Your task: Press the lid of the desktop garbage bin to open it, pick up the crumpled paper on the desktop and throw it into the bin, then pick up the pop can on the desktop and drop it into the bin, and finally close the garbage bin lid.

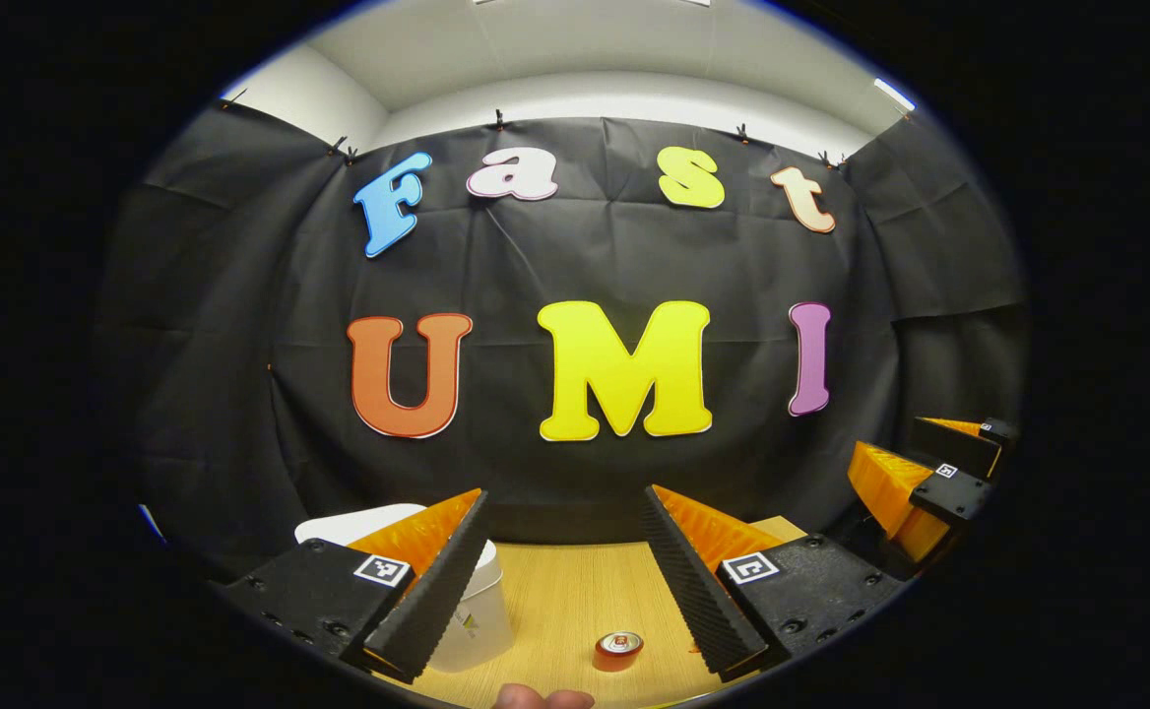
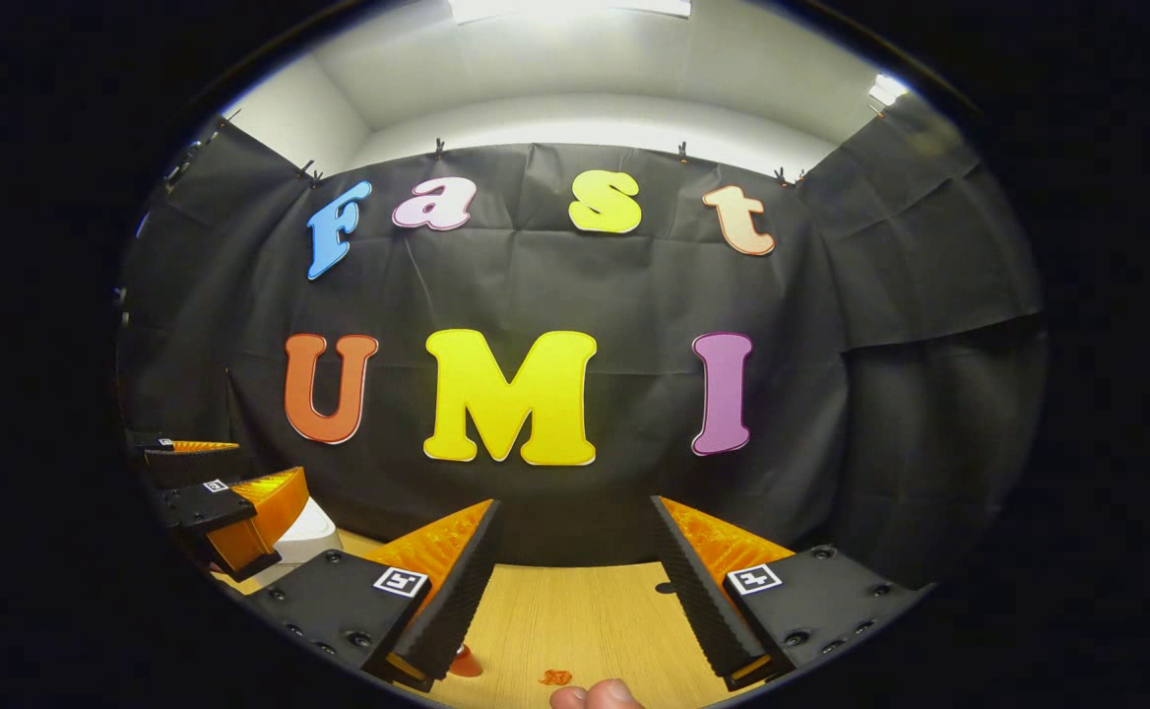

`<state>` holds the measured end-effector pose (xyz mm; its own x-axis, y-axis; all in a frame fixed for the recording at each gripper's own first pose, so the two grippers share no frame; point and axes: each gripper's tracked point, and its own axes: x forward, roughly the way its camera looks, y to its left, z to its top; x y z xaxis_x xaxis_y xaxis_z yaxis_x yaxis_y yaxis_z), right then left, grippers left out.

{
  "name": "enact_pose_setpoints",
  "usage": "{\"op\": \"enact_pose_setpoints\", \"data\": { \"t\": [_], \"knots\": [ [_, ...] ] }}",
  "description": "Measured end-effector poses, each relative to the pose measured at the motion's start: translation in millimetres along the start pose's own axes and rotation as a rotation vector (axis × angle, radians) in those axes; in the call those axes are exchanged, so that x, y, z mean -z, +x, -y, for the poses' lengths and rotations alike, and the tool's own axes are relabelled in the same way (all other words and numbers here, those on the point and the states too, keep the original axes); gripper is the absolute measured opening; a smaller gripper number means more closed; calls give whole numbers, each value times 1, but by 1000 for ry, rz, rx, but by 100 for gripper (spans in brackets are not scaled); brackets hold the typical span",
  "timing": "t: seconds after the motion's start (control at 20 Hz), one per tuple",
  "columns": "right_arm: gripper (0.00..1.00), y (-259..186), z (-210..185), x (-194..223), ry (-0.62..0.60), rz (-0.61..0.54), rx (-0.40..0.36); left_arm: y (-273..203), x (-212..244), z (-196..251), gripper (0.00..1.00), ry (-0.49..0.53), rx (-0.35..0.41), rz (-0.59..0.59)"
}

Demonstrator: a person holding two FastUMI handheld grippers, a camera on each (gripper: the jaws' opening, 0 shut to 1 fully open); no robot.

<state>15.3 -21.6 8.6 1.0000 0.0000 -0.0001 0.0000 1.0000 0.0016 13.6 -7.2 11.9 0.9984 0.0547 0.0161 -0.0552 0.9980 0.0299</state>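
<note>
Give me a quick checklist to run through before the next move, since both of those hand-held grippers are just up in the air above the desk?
1. Left hand-held gripper free to press or grasp: ok, fingers spread wide, nothing between them.
2. Right hand-held gripper free: ok, open and holding nothing.
3. Garbage bin within view: ok, white, at the left of the desk, partly behind the left gripper's finger.
4. Bin lid open: cannot tell, the finger hides most of it.
5. Pop can located: ok, standing upright on the desk.
6. Crumpled paper located: cannot tell.
</note>
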Motion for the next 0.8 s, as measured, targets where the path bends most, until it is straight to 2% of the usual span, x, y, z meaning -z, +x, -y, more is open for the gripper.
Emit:
{"op": "enact_pose_setpoints", "data": {
  "t": [0.8],
  "knots": [
    [94,4,8,0,11,-2,21,4,-6,3,99,-3,2,9]
  ]
}}
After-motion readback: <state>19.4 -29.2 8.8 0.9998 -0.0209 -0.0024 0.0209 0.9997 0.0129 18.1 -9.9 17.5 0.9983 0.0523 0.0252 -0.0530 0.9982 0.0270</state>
